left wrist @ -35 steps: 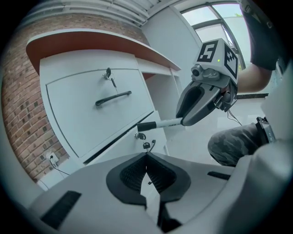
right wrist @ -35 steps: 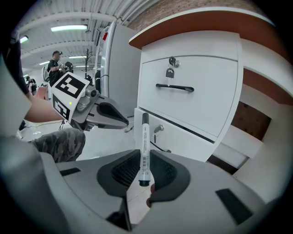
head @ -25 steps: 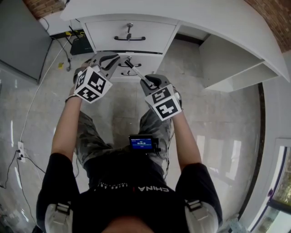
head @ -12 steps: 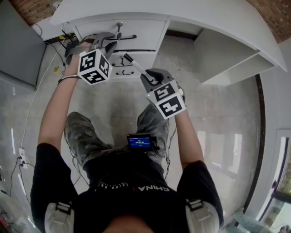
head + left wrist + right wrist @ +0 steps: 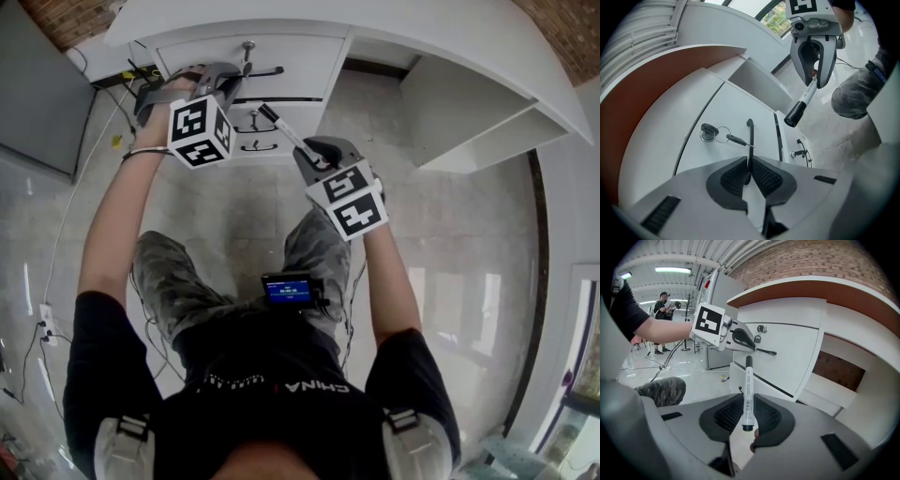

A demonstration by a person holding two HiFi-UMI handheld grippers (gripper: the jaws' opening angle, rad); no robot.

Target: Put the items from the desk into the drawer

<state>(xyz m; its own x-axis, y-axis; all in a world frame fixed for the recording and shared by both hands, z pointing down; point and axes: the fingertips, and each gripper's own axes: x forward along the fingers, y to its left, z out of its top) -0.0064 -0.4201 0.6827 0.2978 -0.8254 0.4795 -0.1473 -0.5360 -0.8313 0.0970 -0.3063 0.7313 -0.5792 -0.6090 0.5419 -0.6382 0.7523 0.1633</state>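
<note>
My left gripper (image 5: 228, 82) (image 5: 750, 171) is shut on the black bar handle (image 5: 750, 136) of the white top drawer (image 5: 300, 58), which looks closed. A key on a ring (image 5: 708, 132) hangs in that drawer's lock. My right gripper (image 5: 314, 155) (image 5: 748, 417) is shut on a white marker pen with a black cap (image 5: 748, 390). The pen (image 5: 284, 131) points toward the drawers, just right of the left gripper. In the left gripper view the right gripper (image 5: 814, 70) hangs above with the pen (image 5: 802, 103) sticking out of it.
A second drawer (image 5: 281, 141) with its own handle and key sits below the top one. An open white shelf bay (image 5: 469, 122) is to the right under the desk. Cables and a black box (image 5: 141, 80) lie on the floor at left. People stand far back (image 5: 663, 305).
The left gripper rose from the second drawer to the top drawer's handle and is closed on it. The right gripper with the pen has barely shifted.
</note>
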